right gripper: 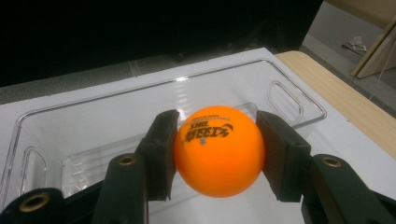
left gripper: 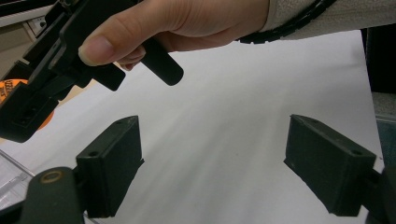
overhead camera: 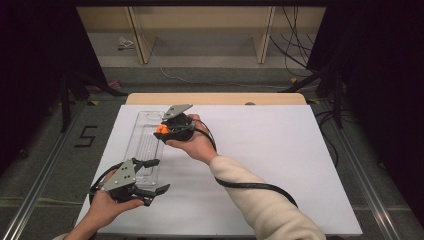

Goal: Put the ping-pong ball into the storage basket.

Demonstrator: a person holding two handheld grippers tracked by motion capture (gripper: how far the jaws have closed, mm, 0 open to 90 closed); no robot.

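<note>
The right gripper point(right gripper: 217, 154) has its two black pads clamped on an orange ball point(right gripper: 219, 151), one pad on each side at the ball's widest part, so the ball cannot roll out either way. The printed lettering faces up toward the camera that rides on it, and nothing supports the ball from below; the squeeze alone carries it.

From the high view, the ball point(overhead camera: 162, 129) hangs over the far half of the clear tray point(overhead camera: 141, 150), just inside the tray's right wall. The right hand point(overhead camera: 197, 142) reaches across from the right of the tray, wrist bent so that the jaws point in over it. I take this as the ball being brought in for a drop: it sits above the tray's floor, not on it, and the grip is not yet let go.

The tray lies lengthwise on the white sheet point(overhead camera: 280, 165), its long side running away from the person, and its open top leaves plenty of room for the ball to come down.

The left gripper point(overhead camera: 150, 187) waits near the tray's near end, just off its right corner. Its jaws stand wide apart with nothing between them, only bare sheet beyond. It looks parked there on purpose, close enough to steady the tray, clear of the right hand's path.
</note>
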